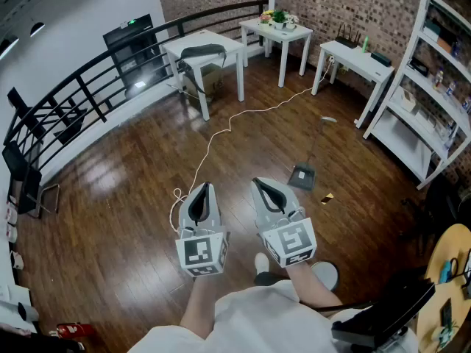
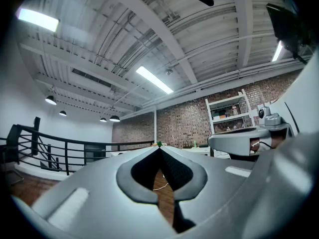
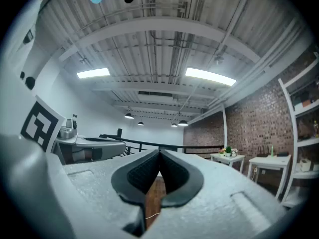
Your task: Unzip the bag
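Note:
A dark grey bag [image 1: 201, 52] lies on a white table [image 1: 228, 44] far across the room, well away from both grippers. My left gripper [image 1: 204, 187] and right gripper [image 1: 257, 182] are held side by side over the wooden floor, pointing toward the tables. Both are shut, with nothing between the jaws. In the left gripper view the left gripper [image 2: 159, 147] has its tips touching, and the right gripper [image 2: 244, 138] shows beside it. The right gripper view shows the right gripper [image 3: 159, 152] with its tips meeting too. The bag's zip cannot be made out at this distance.
A white cable [image 1: 221, 131] snakes over the floor from the tables toward me. A dustpan [image 1: 302, 176] lies on the floor to the right. Two more white tables [image 1: 277, 28] [image 1: 355, 59], white shelving [image 1: 427, 87], a black railing [image 1: 81, 94] and a round yellow table [image 1: 449, 271] ring the room.

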Tool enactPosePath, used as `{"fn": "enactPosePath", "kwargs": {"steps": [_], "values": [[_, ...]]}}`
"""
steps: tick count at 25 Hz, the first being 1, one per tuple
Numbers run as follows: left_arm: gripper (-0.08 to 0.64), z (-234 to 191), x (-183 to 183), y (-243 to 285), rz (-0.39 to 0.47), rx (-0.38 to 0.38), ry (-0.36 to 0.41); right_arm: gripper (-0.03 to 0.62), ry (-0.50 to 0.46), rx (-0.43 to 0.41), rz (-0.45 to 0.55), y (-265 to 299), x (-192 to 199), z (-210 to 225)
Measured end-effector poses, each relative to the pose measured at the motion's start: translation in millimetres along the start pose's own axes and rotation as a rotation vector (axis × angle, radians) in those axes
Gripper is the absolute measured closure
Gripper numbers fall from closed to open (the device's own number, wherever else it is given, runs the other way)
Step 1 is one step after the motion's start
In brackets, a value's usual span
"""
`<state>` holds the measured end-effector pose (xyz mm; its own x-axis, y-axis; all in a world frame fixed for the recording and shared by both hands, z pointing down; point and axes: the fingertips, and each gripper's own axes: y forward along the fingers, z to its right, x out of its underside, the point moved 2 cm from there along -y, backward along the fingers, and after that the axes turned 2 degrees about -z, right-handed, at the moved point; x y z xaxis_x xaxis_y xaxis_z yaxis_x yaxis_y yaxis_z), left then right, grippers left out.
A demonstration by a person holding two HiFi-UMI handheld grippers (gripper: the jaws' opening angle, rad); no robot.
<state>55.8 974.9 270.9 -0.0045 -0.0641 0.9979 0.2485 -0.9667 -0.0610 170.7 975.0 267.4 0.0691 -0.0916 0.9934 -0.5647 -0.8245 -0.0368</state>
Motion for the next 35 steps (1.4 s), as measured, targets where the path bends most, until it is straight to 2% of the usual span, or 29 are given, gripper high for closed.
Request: {"fn": "enactPosePath", "kwargs": {"steps": [3, 5, 7, 10, 14, 17, 24, 30, 35], "values": [[0.543, 12.4, -3.6, 45.9, 0.02, -0.017, 0.011, 0.601, -0.067, 0.002, 0.039, 21.4, -12.6, 39.3], [0.543, 20.9, -2.2, 75.6, 0.02, -0.025, 0.017, 0.601, -0.067, 0.006, 0.044, 34.4, -9.8, 67.4], [0.543, 28.1, 2.3, 100.4, 0.01, -0.029, 0.024, 0.601, -0.053, 0.008, 0.046, 46.7, -3.7, 92.8], [0.543, 32.5, 16.4, 133.8, -0.026, -0.028, 0.032, 0.601, 0.005, 0.039, 0.005, 68.1, 25.7, 129.0], [0.543, 18.6, 35.4, 178.0, -0.075, -0.027, 0.028, 0.601, 0.07, 0.041, -0.072, 107.0, 58.5, 157.7], [0.543, 5.6, 47.2, 216.2, -0.08, -0.025, 0.033, 0.601, 0.076, 0.049, -0.094, 139.3, 72.3, 179.0], [0.543, -51.1, 74.4, 334.0, -0.084, -0.009, 0.005, 0.601, 0.027, 0.042, -0.117, 260.4, 90.5, 220.9], [0.543, -140.3, 55.6, 451.0, -0.047, -0.027, -0.007, 0.601, -0.025, -0.005, -0.104, 409.1, 68.2, 241.1], [0.543, -197.1, 48.3, 519.2, -0.02, -0.048, -0.002, 0.601, -0.048, -0.037, -0.076, 497.9, 58.1, 251.7]]}}
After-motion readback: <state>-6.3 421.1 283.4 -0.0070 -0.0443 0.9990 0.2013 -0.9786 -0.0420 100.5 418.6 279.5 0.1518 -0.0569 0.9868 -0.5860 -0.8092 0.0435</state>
